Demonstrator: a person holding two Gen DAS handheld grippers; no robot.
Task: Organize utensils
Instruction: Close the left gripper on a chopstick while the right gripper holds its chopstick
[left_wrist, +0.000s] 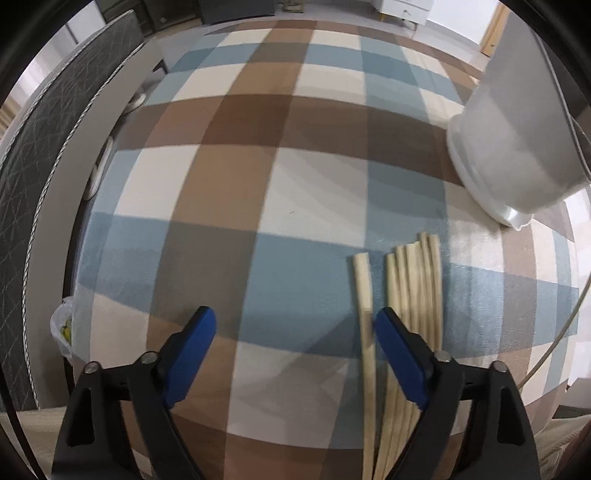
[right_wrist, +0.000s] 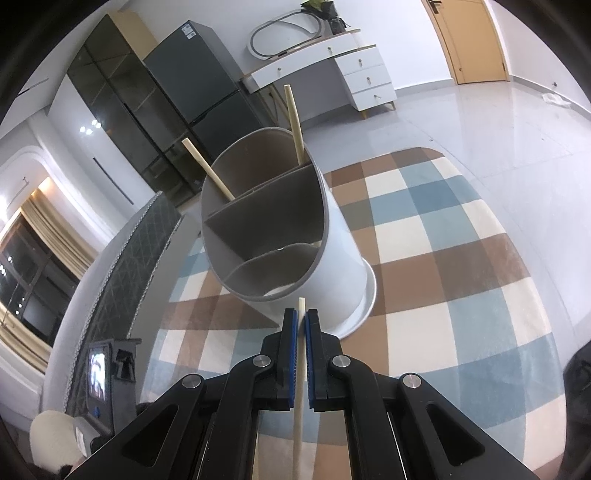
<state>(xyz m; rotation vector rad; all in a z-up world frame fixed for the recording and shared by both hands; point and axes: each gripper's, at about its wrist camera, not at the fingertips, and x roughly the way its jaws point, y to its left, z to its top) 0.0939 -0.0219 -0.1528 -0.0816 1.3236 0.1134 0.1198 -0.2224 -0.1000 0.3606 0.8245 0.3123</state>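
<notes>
Two chopsticks stand in holder. Right gripper jaws pinch one chopstick. Left gripper jaws wide apart, empty.

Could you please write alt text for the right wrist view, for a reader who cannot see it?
The right gripper is shut on a single wooden chopstick, pointed toward a white utensil holder with grey dividers on a checked tablecloth. Two chopsticks already stand in the holder's far compartment, leaning apart. A fridge and white drawers sit behind.
</notes>
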